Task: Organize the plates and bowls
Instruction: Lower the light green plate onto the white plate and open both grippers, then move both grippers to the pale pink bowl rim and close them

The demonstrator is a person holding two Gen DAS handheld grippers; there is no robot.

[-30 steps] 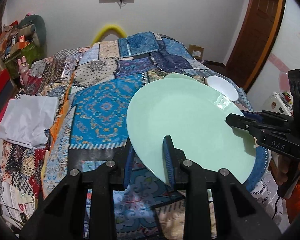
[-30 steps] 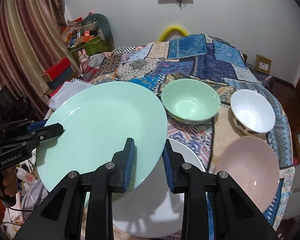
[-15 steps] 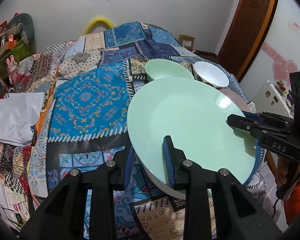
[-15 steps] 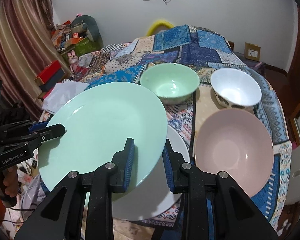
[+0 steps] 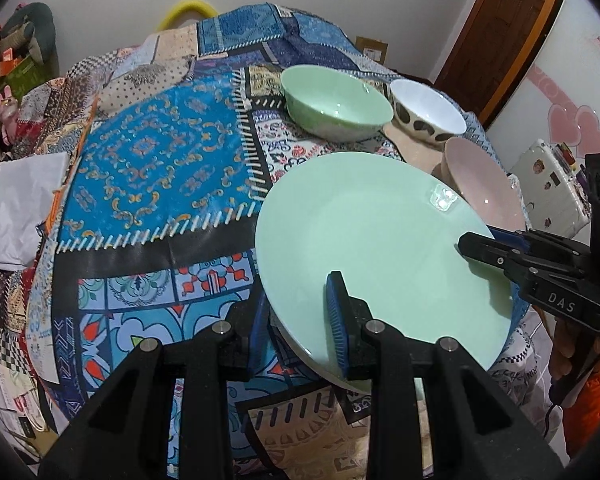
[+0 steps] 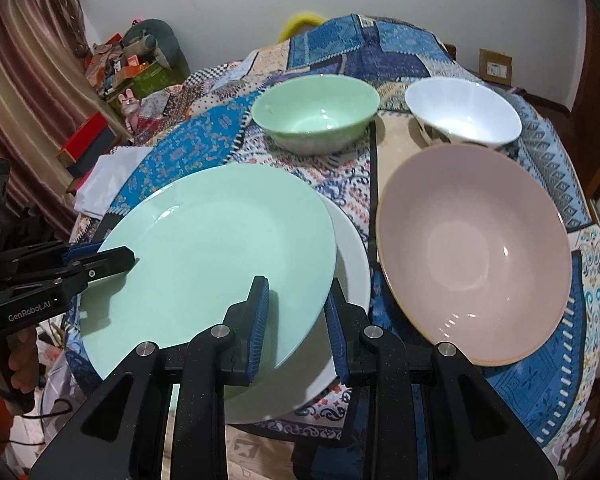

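A large mint green plate (image 5: 376,240) (image 6: 211,248) is held by both grippers, one on each side of its rim. My left gripper (image 5: 300,320) is shut on its near-left rim. My right gripper (image 6: 295,316) is shut on its right rim. The plate hangs just above a white plate (image 6: 352,256) on the patchwork cloth. Behind stand a green bowl (image 6: 316,112) (image 5: 336,102) and a white spotted bowl (image 6: 464,116) (image 5: 428,114). A wide pink bowl (image 6: 472,252) (image 5: 484,184) sits to the right.
The round table (image 5: 151,168) carries a blue patchwork cloth. White folded paper (image 5: 15,204) lies at its left edge. Cluttered boxes and curtains (image 6: 31,92) stand on the left, a wooden door (image 5: 496,36) on the right.
Both grippers have carried the green plate lower and forward, closer over the white plate. The bowls now look nearer and larger.
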